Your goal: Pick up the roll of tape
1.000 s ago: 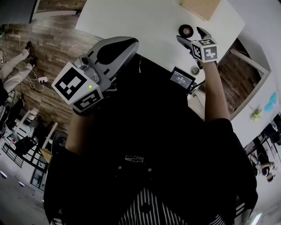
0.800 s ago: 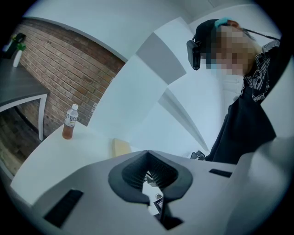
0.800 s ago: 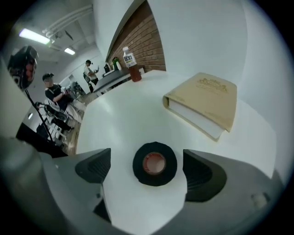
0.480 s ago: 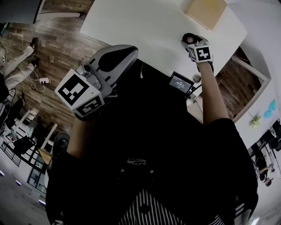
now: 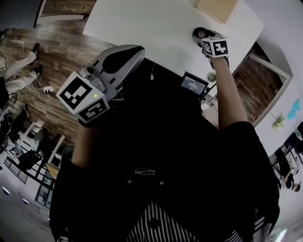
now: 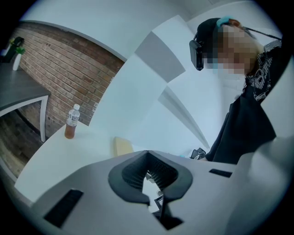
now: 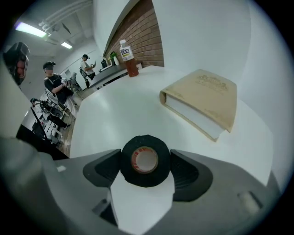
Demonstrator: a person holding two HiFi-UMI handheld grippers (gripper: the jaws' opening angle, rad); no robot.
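Observation:
The black roll of tape [image 7: 146, 178] lies flat on the white table [image 7: 115, 114], near its right edge in the head view, where the roll [image 5: 199, 33] shows just beyond the marker cube. My right gripper [image 7: 145, 158] points steeply down over it. Its jaws have just been closing, and both pads now touch the roll's sides, so it is shut on the roll. My left gripper [image 5: 136, 49] is held up in front of the person's body, away from the table, shut and holding nothing; in the left gripper view its dark pads [image 6: 133, 172] meet at the tips.
A tan book [image 7: 202, 101] lies just beyond the roll, toward the table's far right corner [image 5: 215, 8]. A drink bottle [image 7: 128, 57] stands at the far end of the table. A small screen device [image 5: 191, 85] hangs off the near table edge. People stand in the background [image 7: 55, 82].
My right gripper has come down over the roll of tape, which now sits between its jaws. The jaws have narrowed onto it. My left gripper has barely moved.

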